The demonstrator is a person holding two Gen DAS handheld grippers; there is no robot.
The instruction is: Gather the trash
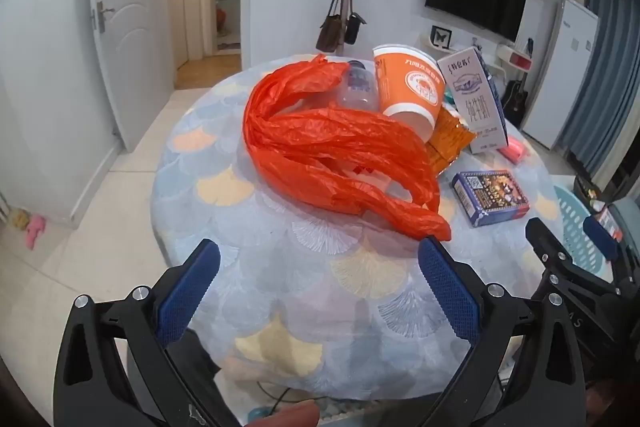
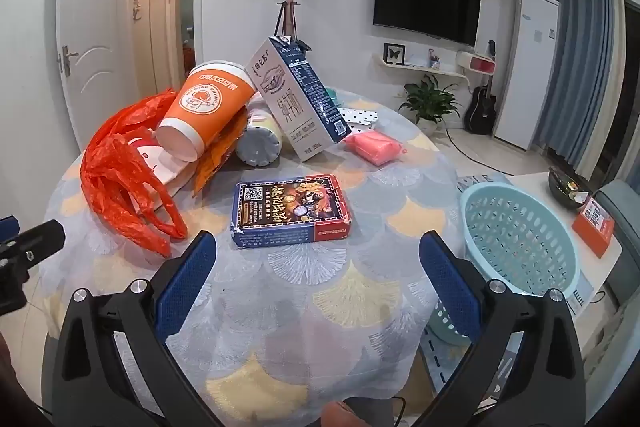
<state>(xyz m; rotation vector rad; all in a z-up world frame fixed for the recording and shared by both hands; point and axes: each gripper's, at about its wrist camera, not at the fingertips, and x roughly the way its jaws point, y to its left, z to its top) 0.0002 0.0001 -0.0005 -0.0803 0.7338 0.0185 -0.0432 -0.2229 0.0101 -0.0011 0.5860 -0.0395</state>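
Observation:
A crumpled orange plastic bag (image 1: 336, 151) (image 2: 124, 167) lies on the round table (image 1: 320, 287) (image 2: 320, 287). Behind it an orange paper cup (image 1: 408, 87) (image 2: 204, 107) lies tipped, beside a clear plastic bottle (image 1: 356, 87), a white milk carton (image 1: 476, 99) (image 2: 296, 99), an orange snack wrapper (image 1: 448, 139) and a pale tub (image 2: 260, 139). A dark blue card box (image 1: 490, 197) (image 2: 292, 209) lies flat nearer me. My left gripper (image 1: 320, 283) is open, short of the bag. My right gripper (image 2: 318, 279) is open just before the card box. Neither holds anything.
A light blue plastic basket (image 2: 520, 239) (image 1: 576, 227) stands right of the table beside a low white table (image 2: 580, 267) with an orange box (image 2: 592, 223). A pink packet (image 2: 372, 145) lies at the table's far right. Doors, coat rack and TV line the walls.

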